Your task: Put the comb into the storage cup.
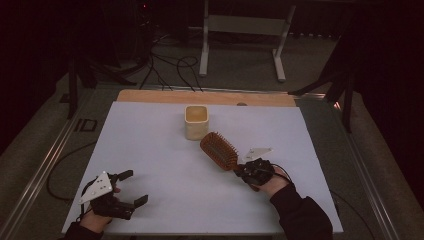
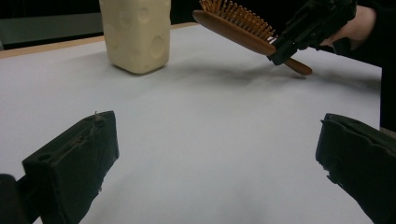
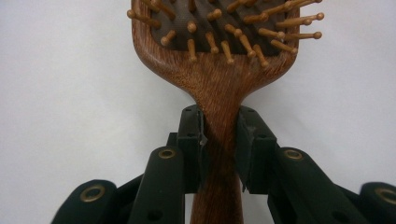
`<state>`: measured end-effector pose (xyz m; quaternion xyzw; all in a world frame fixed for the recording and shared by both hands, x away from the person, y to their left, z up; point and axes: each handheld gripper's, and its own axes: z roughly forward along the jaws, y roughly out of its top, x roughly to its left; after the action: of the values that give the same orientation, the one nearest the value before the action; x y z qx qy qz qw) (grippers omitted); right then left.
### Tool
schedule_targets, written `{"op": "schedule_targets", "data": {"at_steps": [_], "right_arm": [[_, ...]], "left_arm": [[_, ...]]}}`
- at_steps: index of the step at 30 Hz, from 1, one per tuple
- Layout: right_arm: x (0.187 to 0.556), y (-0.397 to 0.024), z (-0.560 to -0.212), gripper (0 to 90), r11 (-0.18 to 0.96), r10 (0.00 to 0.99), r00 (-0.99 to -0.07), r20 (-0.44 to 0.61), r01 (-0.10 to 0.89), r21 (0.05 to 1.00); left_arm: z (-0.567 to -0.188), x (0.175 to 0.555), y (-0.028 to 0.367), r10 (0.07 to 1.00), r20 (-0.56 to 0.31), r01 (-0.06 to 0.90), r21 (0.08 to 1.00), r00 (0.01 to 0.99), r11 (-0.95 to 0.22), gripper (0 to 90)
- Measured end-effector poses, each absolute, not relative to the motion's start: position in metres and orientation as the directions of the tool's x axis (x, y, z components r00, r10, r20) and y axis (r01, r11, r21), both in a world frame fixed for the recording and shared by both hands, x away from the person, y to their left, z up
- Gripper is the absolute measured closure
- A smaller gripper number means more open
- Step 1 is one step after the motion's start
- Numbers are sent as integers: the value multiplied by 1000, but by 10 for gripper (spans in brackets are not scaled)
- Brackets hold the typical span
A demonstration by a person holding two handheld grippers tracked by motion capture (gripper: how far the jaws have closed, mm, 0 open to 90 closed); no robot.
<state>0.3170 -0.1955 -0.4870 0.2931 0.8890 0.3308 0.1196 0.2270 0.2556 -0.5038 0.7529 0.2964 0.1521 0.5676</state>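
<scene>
1. The wooden hairbrush (image 1: pixel 219 150) is held by its handle above the white tabletop (image 1: pixel 165 165), bristles upward, its head raised near the cream cup (image 1: pixel 196 121), without touching it.
2. The handle is clamped between the jaws of the right gripper (image 3: pixel 219 140), both pads pressed against the wood just below the brush head.
3. The left gripper (image 1: pixel 131 187) is seen at the tabletop's near left, well apart from the brush; its jaws are spread wide with nothing between them.
</scene>
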Motion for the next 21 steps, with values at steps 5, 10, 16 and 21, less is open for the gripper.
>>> {"op": "schedule_targets", "data": {"at_steps": [5,10,16,21], "right_arm": [[311,-195,-486,735,598,604,-796,-49,411,689],[307,-195,-482,735,582,602,-796,-61,386,716],[302,-199,-475,735,535,604,-795,-63,345,771],[299,-200,-472,735,516,607,-792,-67,329,791]], "left_arm": [[-503,228,255,619,-116,279,944,777,-174,1],[-499,230,251,620,-121,287,942,775,-175,1],[-486,237,244,620,-144,302,940,772,-158,1],[-471,245,238,623,-152,308,939,768,-150,1]]}}
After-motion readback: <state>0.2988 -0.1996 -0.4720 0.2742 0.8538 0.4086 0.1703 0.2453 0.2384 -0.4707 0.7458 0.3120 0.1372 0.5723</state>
